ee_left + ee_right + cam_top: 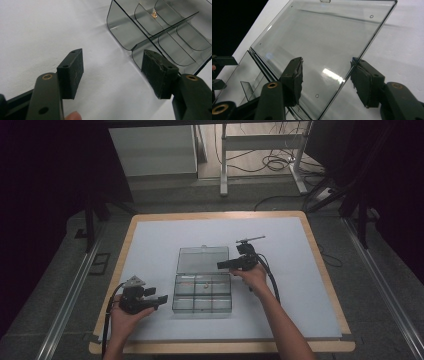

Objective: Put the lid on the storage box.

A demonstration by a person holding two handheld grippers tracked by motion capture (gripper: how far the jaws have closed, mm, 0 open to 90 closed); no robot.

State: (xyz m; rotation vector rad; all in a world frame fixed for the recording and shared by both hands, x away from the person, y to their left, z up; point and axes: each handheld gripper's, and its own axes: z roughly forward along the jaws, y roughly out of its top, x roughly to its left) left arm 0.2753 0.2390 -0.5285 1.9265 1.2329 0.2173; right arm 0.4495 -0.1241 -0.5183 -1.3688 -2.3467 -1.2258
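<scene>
Near the middle of the white-topped, wood-edged table (150,240) sits a clear smoky-grey plastic compartment box (202,292), lid thrown back. Split by thin dividers into two rows of three compartments; a small pale, orange-tinted object (204,283) lying in the middle compartment of the far row, seen again from the left gripper view (154,14), too small to identify. Something faint and reddish in the far-row compartment on the left, not clear enough to name. Near-row compartments apparently empty. Flat transparent hinged lid (203,259) lying open behind the box, tilted up a little from the table. Left gripper (161,300), held just beside the box's near left corner, jaws spread wide and gripping nothing, one box corner (120,27) visible beyond them. Right gripper (221,265) at the lid's right edge, jaws parted, straddling that edge (359,53) without clear contact.
</scene>
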